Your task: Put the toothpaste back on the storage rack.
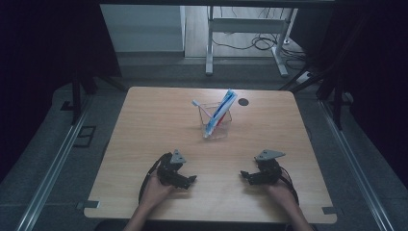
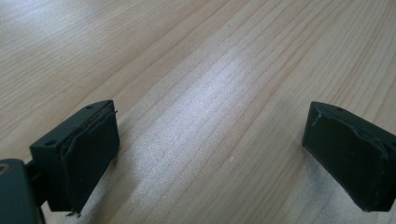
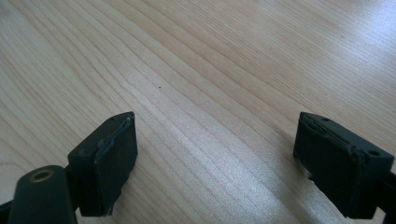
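A clear plastic cup (image 1: 215, 122) stands on the wooden table (image 1: 144, 125) a little beyond its middle. A blue and white toothpaste tube (image 1: 222, 109) leans in it, and a toothbrush (image 1: 201, 107) with a pale handle leans to the left. My left gripper (image 1: 191, 180) rests near the front edge, left of centre, held by a hand. My right gripper (image 1: 244, 175) rests at the front right, facing inward. In the left gripper view the left gripper (image 2: 210, 149) is open over bare wood. The right gripper (image 3: 215, 161) is also wide open with nothing between its pads.
A small dark round hole (image 1: 243, 101) sits in the table near the far edge, right of the cup. Metal rails (image 1: 53, 163) run along both sides of the table. A white desk frame (image 1: 245, 33) with cables stands beyond on the floor.
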